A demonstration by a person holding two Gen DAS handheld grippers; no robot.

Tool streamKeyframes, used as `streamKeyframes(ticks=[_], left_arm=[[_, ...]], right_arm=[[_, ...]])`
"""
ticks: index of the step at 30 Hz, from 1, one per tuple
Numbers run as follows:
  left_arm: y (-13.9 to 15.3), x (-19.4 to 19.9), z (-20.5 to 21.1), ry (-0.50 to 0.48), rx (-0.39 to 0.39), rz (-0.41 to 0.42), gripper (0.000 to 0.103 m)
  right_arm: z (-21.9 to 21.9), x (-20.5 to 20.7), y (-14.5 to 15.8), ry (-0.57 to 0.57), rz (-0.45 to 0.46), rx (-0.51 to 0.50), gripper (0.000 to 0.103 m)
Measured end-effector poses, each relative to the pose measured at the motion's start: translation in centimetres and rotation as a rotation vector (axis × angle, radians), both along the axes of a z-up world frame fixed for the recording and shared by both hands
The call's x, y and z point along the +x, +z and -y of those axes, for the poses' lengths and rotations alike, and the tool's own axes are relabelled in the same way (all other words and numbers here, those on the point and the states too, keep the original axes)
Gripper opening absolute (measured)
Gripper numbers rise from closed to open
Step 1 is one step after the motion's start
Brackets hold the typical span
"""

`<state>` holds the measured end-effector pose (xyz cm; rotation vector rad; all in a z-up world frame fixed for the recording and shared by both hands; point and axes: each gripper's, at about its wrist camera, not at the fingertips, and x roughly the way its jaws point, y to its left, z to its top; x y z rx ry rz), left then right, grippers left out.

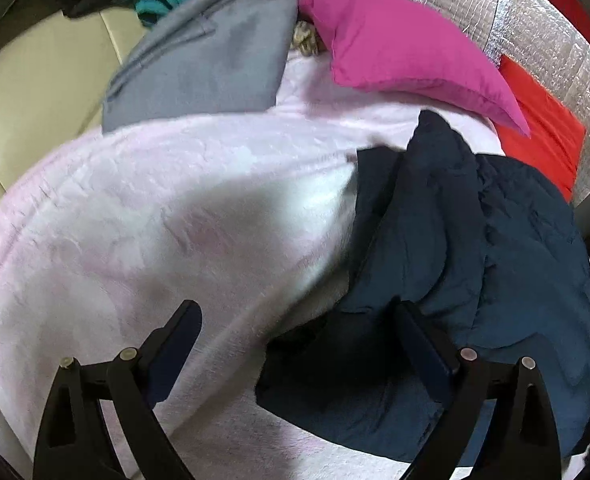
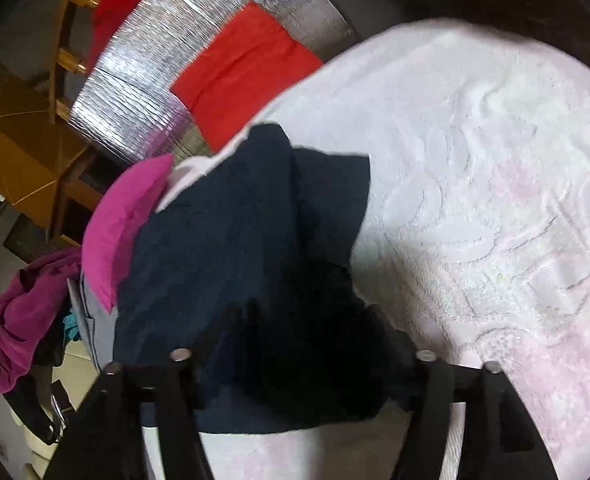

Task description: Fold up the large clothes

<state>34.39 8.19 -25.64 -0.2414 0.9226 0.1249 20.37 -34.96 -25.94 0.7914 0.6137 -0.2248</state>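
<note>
On the far left of the left wrist view, we are seeing a beige seat (image 1: pixel 35 92), then a grey garment (image 1: pixel 211 64) lying folded on the pink blanket (image 1: pixel 135 220) that is covering the middle. Right of that, a magenta pillow (image 1: pixel 407 48) is resting on the blanket's far edge, with a red cloth (image 1: pixel 543 132) and silver foil mat (image 1: pixel 555 32) beyond it. The navy jacket (image 1: pixel 475 240) is lying bunched on the blanket's right side. Our left gripper (image 1: pixel 295 332) is hovering with jaws wide open; its right finger is over the jacket's edge, its left over the blanket, nothing pinched.

In the right wrist view, at the left we are seeing a wooden chair (image 2: pixel 35 152), a purple garment (image 2: pixel 19 320), the pillow (image 2: pixel 115 224) and the foil mat (image 2: pixel 183 80) with the red cloth (image 2: pixel 247 76). The jacket (image 2: pixel 235 260) is sitting in the centre, blanket (image 2: pixel 475 180) to the right. Our right gripper (image 2: pixel 303 360) is standing partly open with jacket fabric draped between and over the fingers; fingertips are hidden, so we cannot tell whether the pads are pressing it.
</note>
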Motion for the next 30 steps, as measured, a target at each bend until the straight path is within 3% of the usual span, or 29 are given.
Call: streamKeyframes(ticks=[5,7,10,13,16,21,26,30], left_arm=[[3.0,-1.9,0.4,-0.009,0.063,0.090,0.097],[4.3,-3.5,0.7,-0.024,0.062,0.151,0.097],[4.9,-5.2,1.4,-0.089,0.015,0.165,0.097],[4.5,-7.2,1.9,-0.150,-0.129,0.132,0.097],[2.9,-7.9,2.5,-0.201,-0.280,0.042,0.097],[-0.5,-7.3,1.2,-0.134,-0.475,-0.099,0.097],[-2.9,-6.2,0.1,-0.055,-0.619,-0.147,0.097],[-3.7,-5.1,0.0,-0.014,-0.662,-0.122,0.097]], right_arm=[[-1.3,-3.0,2.4,0.005,0.075,-0.034,0.079],[-1.8,-4.1,2.8,0.020,0.102,-0.024,0.082],[-2.6,-5.0,2.4,0.048,0.128,0.045,0.088],[-3.7,-5.2,1.0,0.080,0.117,0.122,0.088],[-4.4,-4.9,-0.7,0.090,0.101,0.189,0.088],[-5.5,-4.1,-2.8,0.111,0.088,0.275,0.089],[-5.6,-3.4,-4.2,0.097,0.104,0.331,0.089],[-4.8,-3.1,-5.5,0.061,0.126,0.390,0.089]])
